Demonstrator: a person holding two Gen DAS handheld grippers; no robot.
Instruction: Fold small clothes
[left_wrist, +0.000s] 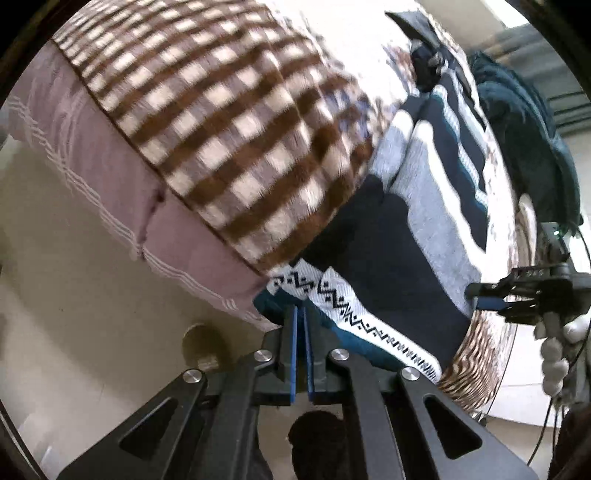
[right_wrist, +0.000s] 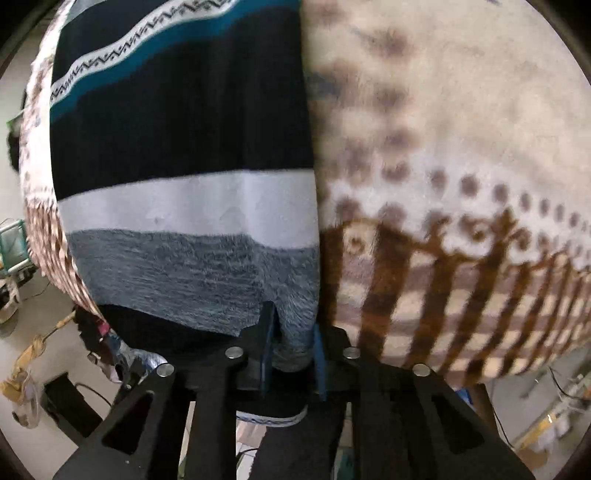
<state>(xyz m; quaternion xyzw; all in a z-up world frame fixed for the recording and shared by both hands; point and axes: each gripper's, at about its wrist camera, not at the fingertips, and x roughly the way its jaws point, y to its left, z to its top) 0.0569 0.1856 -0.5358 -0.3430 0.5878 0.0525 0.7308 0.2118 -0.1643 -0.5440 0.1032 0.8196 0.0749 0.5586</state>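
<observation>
A striped sweater (left_wrist: 388, 258) in navy, grey and white, with a teal hem and a white zigzag band, lies flat on a checked blanket. At the near corner, by the bed's edge, my left gripper (left_wrist: 301, 314) is shut on the teal hem. My right gripper (left_wrist: 487, 299) meets the sweater's far edge, held by a gloved hand (left_wrist: 554, 347). In the right wrist view the sweater (right_wrist: 184, 147) fills the left half. There my right gripper (right_wrist: 291, 336) is shut on a bunched fold of the grey stripe that bulges between its pads.
The brown and cream checked blanket (left_wrist: 221, 129) (right_wrist: 443, 147) covers a bed with a mauve sheet (left_wrist: 92, 166). A pale floor (left_wrist: 74, 332) lies below the bed's edge. A dark teal garment (left_wrist: 517, 110) sits at the far end. Floor clutter (right_wrist: 29, 369) lies left.
</observation>
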